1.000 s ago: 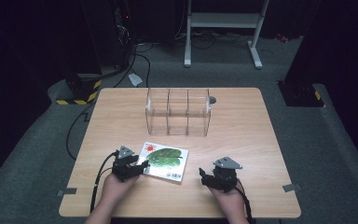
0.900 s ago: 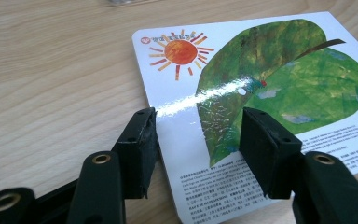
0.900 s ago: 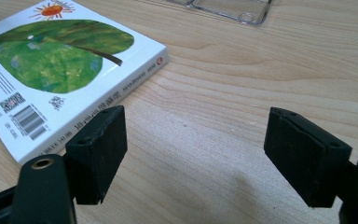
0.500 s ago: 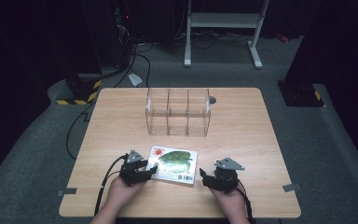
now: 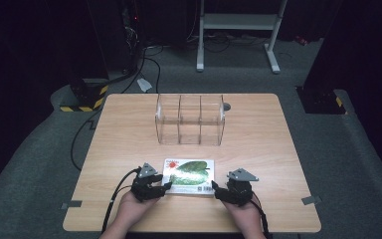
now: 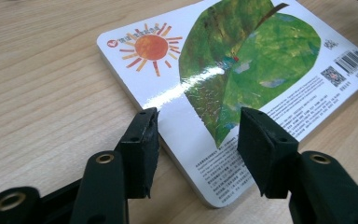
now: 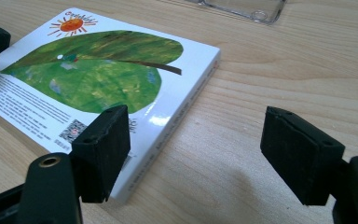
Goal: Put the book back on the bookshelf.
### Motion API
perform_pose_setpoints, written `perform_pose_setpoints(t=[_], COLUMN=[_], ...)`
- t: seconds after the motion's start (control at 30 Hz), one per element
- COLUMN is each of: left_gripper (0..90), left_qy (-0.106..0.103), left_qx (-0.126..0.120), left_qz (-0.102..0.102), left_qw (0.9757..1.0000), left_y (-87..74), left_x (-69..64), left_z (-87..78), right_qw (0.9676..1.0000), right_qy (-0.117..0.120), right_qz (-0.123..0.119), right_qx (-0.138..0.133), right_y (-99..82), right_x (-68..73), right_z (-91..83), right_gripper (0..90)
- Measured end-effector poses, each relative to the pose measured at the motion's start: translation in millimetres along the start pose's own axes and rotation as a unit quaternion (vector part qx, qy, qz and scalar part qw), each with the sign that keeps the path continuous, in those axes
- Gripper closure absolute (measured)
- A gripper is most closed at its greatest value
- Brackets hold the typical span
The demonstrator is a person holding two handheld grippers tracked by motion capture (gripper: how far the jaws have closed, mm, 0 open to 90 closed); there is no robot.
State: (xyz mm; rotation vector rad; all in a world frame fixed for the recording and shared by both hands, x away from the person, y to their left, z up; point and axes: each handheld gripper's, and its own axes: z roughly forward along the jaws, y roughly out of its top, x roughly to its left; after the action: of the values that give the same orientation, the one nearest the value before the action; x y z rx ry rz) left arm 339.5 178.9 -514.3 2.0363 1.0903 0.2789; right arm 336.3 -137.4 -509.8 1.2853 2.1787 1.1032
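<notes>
One book [image 5: 189, 175] lies flat on the wooden counter [image 5: 258, 144], close to the near edge and between two grippers. Its cover shows one large green leaf, one orange sun in a corner, one barcode and one square code beside small print that is too fine to read.

The left gripper [image 5: 164, 186] sits at the book's left end. In the left gripper view, the left gripper [image 6: 198, 142] has its jaws apart and straddling the near edge of the book [image 6: 242, 79]; they have just been closing, with the book's corner lying between them, but the pads do not press on it. Whether either pad touches the cover cannot be told.

The right gripper [image 5: 214, 189] sits at the book's right end. In the right gripper view, the right gripper [image 7: 196, 149] stands with its jaws wide apart; one pad hangs over the corner of the book [image 7: 102, 70] and the other over bare wood, gripping nothing.

One clear plastic organiser [image 5: 190, 119] stands farther back at the counter's middle, well apart from the book, with three compartments side by side. Only a sliver of its base [image 7: 242, 10] shows in the right gripper view, cut off at the top. Both forearms are cut off by the lower edge of the high view, and the room beyond the counter is too dark to make out.
</notes>
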Motion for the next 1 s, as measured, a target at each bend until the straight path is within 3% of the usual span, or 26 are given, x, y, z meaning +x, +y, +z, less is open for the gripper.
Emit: perform_pose_setpoints(t=[0.13,0.33,0.4,0.53,0.6,0.7,1.0], left_gripper=[49.6,48.1,41.9,37.9,34.4,33.4,33.9], left_qy=[-0.006,-0.01,0.003,0.008,0.015,0.01,0.004], left_qx=[-0.002,-0.002,-0.009,-0.015,-0.026,-0.03,-0.022], left_qz=[0.01,0.008,-0.003,-0.019,-0.032,-0.044,-0.056], left_qw=[0.9999,0.9999,1.0,0.9997,0.999,0.9985,0.9982], left_y=[0.7,0.5,0.6,0.0,-0.6,-0.9,-1.5], left_x=[-5.0,-7.6,-8.3,-8.7,-9.0,-8.3,-3.8], left_z=[-0.3,0.3,2.1,4.7,6.8,7.9,12.1], right_qw=[1.0,0.9998,0.9997,0.9993,0.9988,0.9976,0.9969], right_qy=[0.005,0.02,0.023,0.035,0.043,0.053,0.062], right_qz=[-0.002,0.003,0.006,0.008,0.006,0.007,0.005], right_qx=[0.006,0.006,0.005,0.01,0.024,0.044,0.049], right_y=[-0.8,-0.8,-0.7,-0.1,0.5,0.4,0.2], right_x=[0.4,3.9,5.7,9.3,13.3,17.1,22.4], right_z=[3.0,4.9,5.6,7.7,11.8,16.6,18.5], right_gripper=[25.1,26.7,26.8,27.1,24.5,22.8,19.1])
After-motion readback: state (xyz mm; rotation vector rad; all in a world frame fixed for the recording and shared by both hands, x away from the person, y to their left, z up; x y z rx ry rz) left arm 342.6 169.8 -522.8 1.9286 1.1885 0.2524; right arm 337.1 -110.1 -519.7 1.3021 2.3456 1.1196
